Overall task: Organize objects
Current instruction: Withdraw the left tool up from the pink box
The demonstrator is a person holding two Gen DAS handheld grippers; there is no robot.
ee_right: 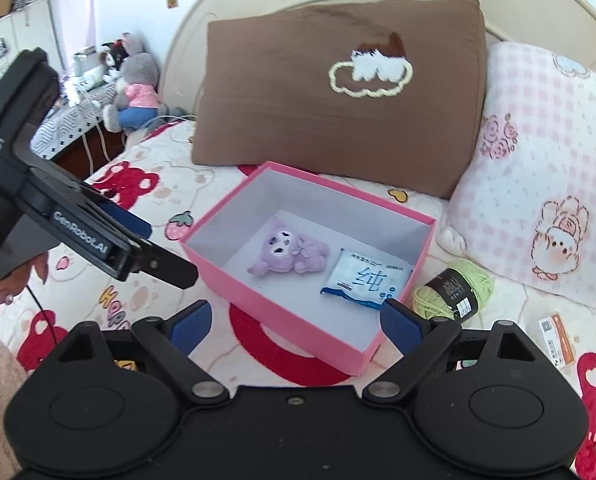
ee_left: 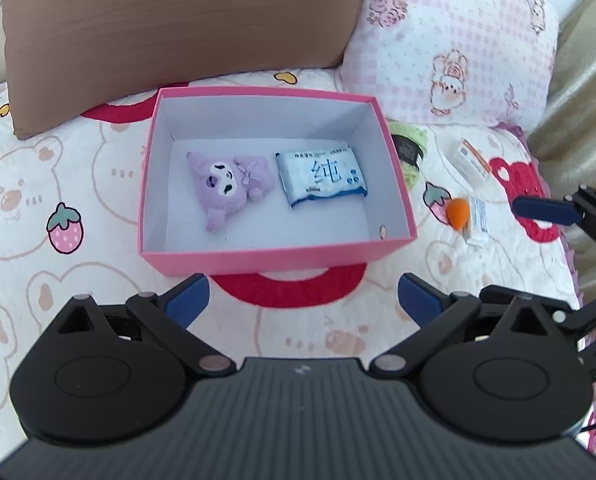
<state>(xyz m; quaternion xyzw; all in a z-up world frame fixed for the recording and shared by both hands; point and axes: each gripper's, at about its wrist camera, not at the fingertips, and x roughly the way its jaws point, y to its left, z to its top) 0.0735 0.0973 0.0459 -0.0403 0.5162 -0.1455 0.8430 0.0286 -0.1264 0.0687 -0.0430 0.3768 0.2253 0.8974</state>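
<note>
Presently both the left gripper point(ee_left: 303, 294) and the right gripper point(ee_right: 296, 322) stand with jaws wide apart and nothing between them, just short of the pink box point(ee_left: 258, 254) on the bed. Inside it lie a purple plush point(ee_left: 228, 184) and a wipes pack point(ee_left: 323, 176) side by side, while green yarn point(ee_right: 454, 288) and small cartons point(ee_left: 473, 158) rest on the blanket point(ee_left: 78, 168) beside it.

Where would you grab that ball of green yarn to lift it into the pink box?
Probably across the black paper band around the middle of the green yarn ball, coming down from above. It lies on its side on the bedspread beside the pink box, and the banded middle looks firmer than the loose ends.
</note>
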